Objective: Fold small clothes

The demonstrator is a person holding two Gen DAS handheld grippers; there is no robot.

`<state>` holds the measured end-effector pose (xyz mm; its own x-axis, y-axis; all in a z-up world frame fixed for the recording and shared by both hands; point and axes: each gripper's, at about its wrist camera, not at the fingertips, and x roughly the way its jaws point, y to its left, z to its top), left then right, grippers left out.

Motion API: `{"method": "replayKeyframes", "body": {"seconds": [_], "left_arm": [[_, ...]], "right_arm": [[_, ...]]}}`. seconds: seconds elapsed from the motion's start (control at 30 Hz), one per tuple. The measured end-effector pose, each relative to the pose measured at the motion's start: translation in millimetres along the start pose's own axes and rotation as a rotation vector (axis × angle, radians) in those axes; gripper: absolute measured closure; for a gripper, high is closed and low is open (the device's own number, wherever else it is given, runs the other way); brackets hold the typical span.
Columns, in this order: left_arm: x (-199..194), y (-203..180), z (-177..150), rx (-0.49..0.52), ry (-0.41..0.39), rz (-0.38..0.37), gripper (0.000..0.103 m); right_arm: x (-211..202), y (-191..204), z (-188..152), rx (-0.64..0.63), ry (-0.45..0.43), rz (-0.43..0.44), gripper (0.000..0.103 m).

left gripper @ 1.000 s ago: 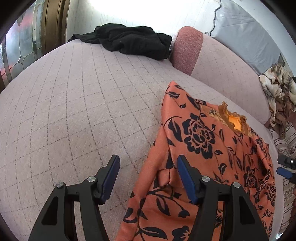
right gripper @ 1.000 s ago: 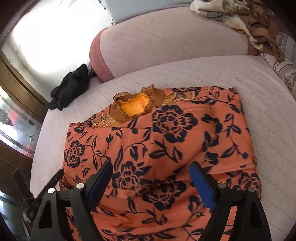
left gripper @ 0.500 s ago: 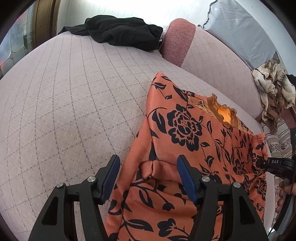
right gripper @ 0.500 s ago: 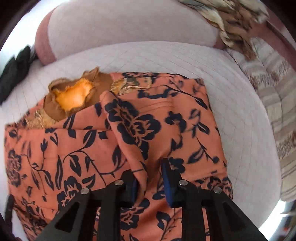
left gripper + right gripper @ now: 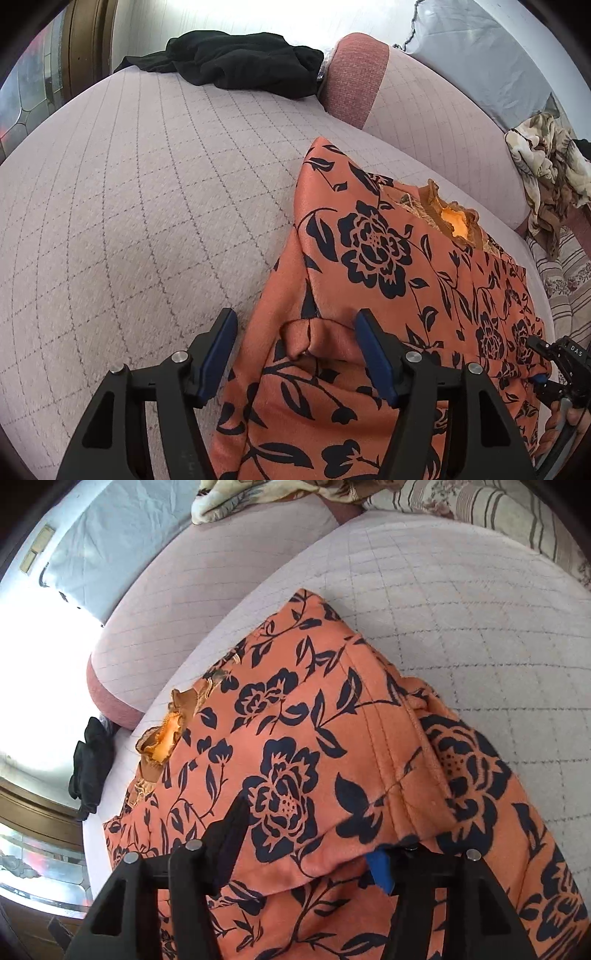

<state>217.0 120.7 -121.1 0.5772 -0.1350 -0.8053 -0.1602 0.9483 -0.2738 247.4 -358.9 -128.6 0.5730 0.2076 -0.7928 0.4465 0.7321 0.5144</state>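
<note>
An orange garment with dark blue flowers point(image 5: 373, 247) lies on the quilted pink couch seat point(image 5: 140, 192); its ruffled collar point(image 5: 454, 221) points toward the backrest. My left gripper point(image 5: 295, 350) is open, its blue pads on either side of a small raised fold at the garment's left edge. In the right wrist view the same garment point(image 5: 295, 738) has a side flap folded over. My right gripper point(image 5: 306, 845) is open, and the cloth drapes over its right finger; only a bit of the blue pad point(image 5: 380, 867) shows. The right gripper also shows in the left wrist view point(image 5: 554, 365).
A black garment point(image 5: 236, 62) lies at the far end of the seat beside a dark pink cushion end point(image 5: 354, 81). A patterned beige cloth point(image 5: 543, 166) hangs over the backrest. A striped cushion point(image 5: 509, 513) sits at the right end.
My right gripper was shut on a fold of the garment half a second ago; now its jaws stand wide apart and it has swung over the cloth. The left gripper has barely moved.
</note>
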Motion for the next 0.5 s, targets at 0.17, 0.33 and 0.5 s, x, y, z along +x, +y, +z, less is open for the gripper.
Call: {"method": "replayKeyframes", "body": {"seconds": [0.17, 0.33, 0.5], "left_arm": [[0, 0, 2, 0.001, -0.006, 0.003, 0.036], [1, 0, 1, 0.004, -0.013, 0.007, 0.036], [1, 1, 1, 0.000, -0.015, 0.005, 0.036]], "right_arm": [[-13, 25, 1, -0.070, -0.037, -0.053, 0.096], [-38, 55, 9, -0.126, -0.089, -0.020, 0.097], [-46, 127, 32, -0.241, -0.140, 0.074, 0.097]]}}
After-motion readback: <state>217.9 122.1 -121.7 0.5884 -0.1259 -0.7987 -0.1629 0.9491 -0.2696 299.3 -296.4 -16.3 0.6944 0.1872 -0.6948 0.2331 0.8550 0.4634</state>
